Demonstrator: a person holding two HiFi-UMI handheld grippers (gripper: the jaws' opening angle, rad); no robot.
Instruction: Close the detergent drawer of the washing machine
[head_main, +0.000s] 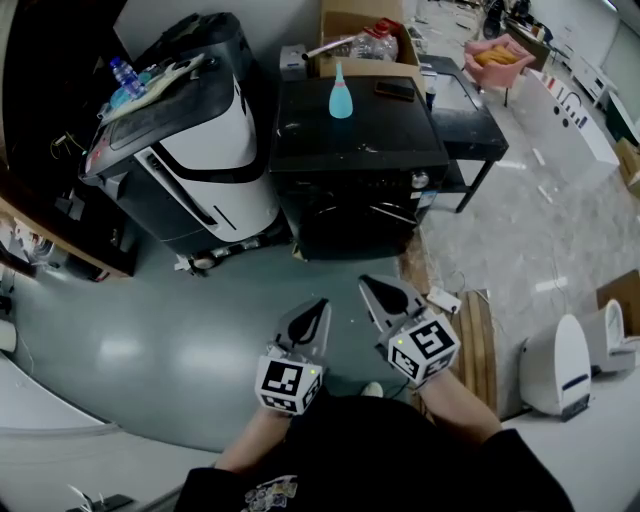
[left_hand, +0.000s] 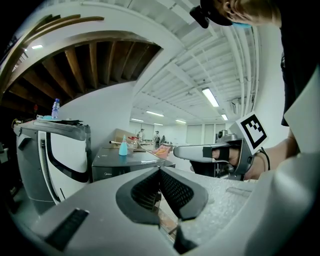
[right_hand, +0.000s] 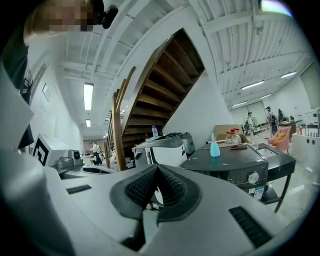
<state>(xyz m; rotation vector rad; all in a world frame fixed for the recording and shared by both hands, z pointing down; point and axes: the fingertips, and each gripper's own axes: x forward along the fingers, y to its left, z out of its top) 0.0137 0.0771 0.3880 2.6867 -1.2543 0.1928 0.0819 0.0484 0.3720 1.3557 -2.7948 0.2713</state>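
Grey-blue floor (head_main: 150, 330) lies open between me and the black washing machine (head_main: 358, 150), which stands at twelve o'clock, well apart from both my tools. On its lid sits a small teal bottle (head_main: 341, 92). A white-and-black appliance (head_main: 200, 150) leans at about ten o'clock, and a black desk (head_main: 470, 125) sits just beside the machine at one o'clock.

My left hand-held gripper (head_main: 312, 318) has its jaws pressed together with nothing between them; its own view shows the two ribbed pads meeting in a line. My right hand-held gripper (head_main: 385, 295) is the same: closed and empty. Both point roughly level toward the machine, side by side at six o'clock, near my body.

The detergent drawer belongs in the control strip (head_main: 350, 183) along the top of the machine's front, to the nine o'clock side of the round knob (head_main: 420, 180). From above that strip looks flush, with nothing jutting toward me (though the front is dark and steeply foreshortened, so I may be missing a drawer that stands only slightly out).

As I judge it, neither tool is at the machine, so no pushing is under way now. Either the drawer is already home, or I have the whole approach and push ahead of me; the flush look of the strip leans toward done, but I would not swear to it.
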